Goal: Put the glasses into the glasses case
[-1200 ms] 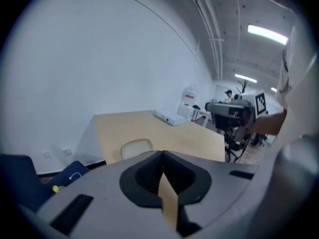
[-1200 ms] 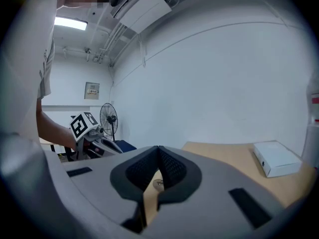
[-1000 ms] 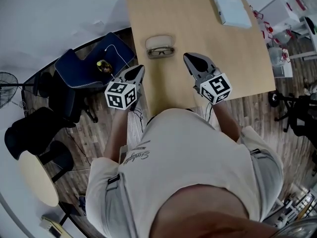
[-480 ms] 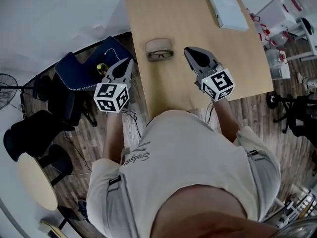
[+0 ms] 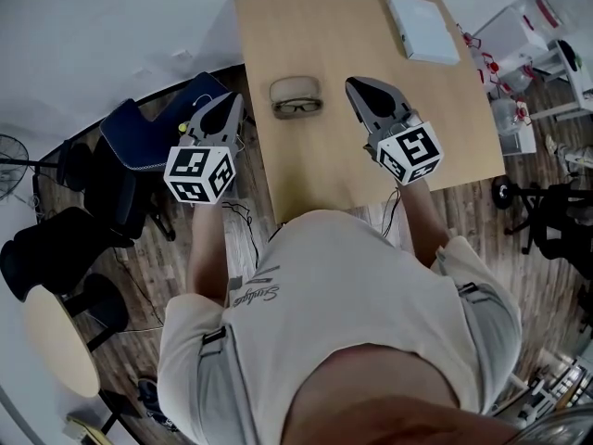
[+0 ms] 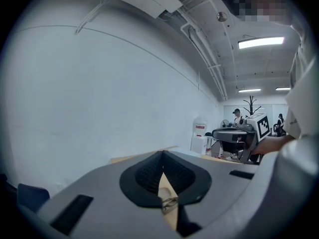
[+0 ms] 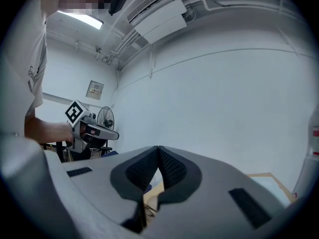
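Note:
In the head view the dark-rimmed glasses (image 5: pixel 297 107) lie folded on the wooden table (image 5: pixel 334 165), touching the near side of the beige glasses case (image 5: pixel 296 88). My left gripper (image 5: pixel 231 101) hangs left of the table's edge, level with the glasses, jaws shut and empty. My right gripper (image 5: pixel 358 85) is over the table to the right of the glasses, also shut and empty. In the left gripper view the glasses (image 6: pixel 169 201) show in the gap under the shut jaws. The right gripper view shows a sliver of the glasses (image 7: pixel 150 209) below its shut jaws.
A white flat box (image 5: pixel 422 28) lies at the table's far right corner. A blue chair (image 5: pixel 148 130) stands left of the table under my left gripper, with black chairs (image 5: pixel 56 248) beyond. A white cart (image 5: pixel 542 26) stands to the right.
My left gripper has moved left, from the table's edge to over the blue chair. The right gripper has shifted slightly forward. Glasses and case lie as before.

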The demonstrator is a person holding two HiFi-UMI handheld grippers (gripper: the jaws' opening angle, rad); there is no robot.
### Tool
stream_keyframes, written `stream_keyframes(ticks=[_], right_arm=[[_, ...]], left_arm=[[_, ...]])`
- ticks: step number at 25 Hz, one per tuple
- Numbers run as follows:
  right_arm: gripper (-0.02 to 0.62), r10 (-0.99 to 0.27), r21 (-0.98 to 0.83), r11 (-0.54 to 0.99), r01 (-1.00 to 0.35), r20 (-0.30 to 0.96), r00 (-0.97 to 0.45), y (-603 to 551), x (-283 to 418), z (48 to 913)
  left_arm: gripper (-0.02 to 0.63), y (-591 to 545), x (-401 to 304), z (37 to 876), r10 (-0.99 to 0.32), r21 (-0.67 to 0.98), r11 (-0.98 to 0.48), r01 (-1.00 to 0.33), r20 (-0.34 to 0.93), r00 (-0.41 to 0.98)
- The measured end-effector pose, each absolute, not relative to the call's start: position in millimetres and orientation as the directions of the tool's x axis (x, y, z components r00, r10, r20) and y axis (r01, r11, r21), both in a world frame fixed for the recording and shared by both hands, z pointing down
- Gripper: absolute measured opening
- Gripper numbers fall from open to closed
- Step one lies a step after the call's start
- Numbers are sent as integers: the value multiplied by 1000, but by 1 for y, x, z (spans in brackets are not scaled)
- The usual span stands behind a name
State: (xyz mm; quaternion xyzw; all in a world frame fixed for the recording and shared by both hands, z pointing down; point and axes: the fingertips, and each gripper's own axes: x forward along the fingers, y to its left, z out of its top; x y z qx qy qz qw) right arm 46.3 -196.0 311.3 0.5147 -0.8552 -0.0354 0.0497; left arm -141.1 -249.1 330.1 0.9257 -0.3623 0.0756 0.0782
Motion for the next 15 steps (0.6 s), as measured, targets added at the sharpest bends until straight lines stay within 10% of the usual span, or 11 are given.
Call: stream_keyframes(ticks=[15], right_arm=[[-5, -878, 84, 478, -874, 50, -476, -182, 34, 316]], left_arm=[[15, -239, -140, 325, -663, 59, -728, -683, 194, 723]])
